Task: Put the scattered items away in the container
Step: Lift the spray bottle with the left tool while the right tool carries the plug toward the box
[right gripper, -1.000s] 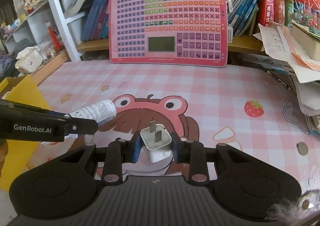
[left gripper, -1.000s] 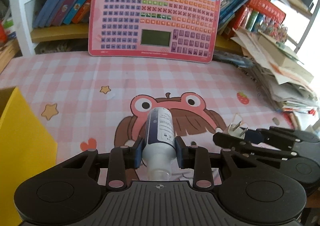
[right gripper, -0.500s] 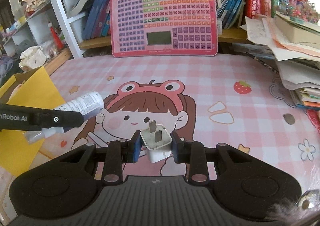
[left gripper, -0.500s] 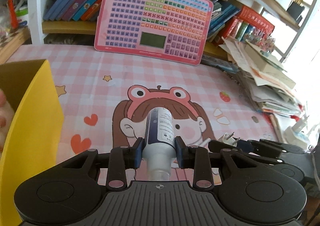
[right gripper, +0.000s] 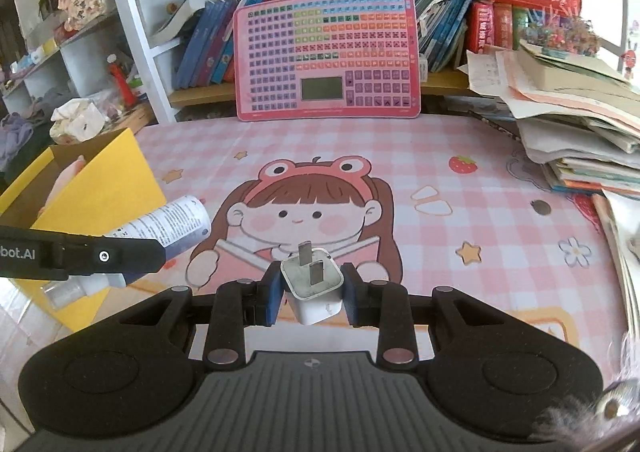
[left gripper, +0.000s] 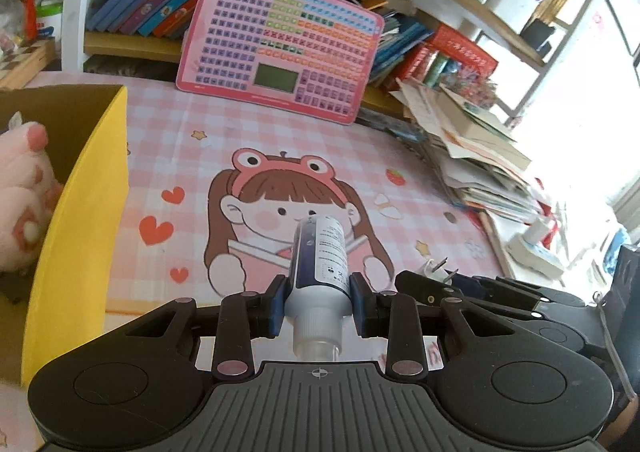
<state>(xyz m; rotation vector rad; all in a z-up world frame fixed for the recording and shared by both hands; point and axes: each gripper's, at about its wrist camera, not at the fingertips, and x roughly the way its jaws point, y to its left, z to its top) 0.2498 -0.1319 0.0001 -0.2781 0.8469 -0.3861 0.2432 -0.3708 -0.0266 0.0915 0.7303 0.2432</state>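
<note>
Blue pads of the left gripper (left gripper: 318, 302) pinch a white bottle (left gripper: 320, 264), tilted downward beside the yellow box (left gripper: 86, 212). The right gripper (right gripper: 311, 294), angled alike, clamps a white charger plug (right gripper: 314, 284) above the mat (right gripper: 460, 212).

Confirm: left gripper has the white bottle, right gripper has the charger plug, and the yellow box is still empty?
Not quite. The yellow box is not empty: the left wrist view shows a pink plush toy inside it. The rest holds: the left gripper clamps the white bottle, and the right gripper holds the charger plug.
</note>
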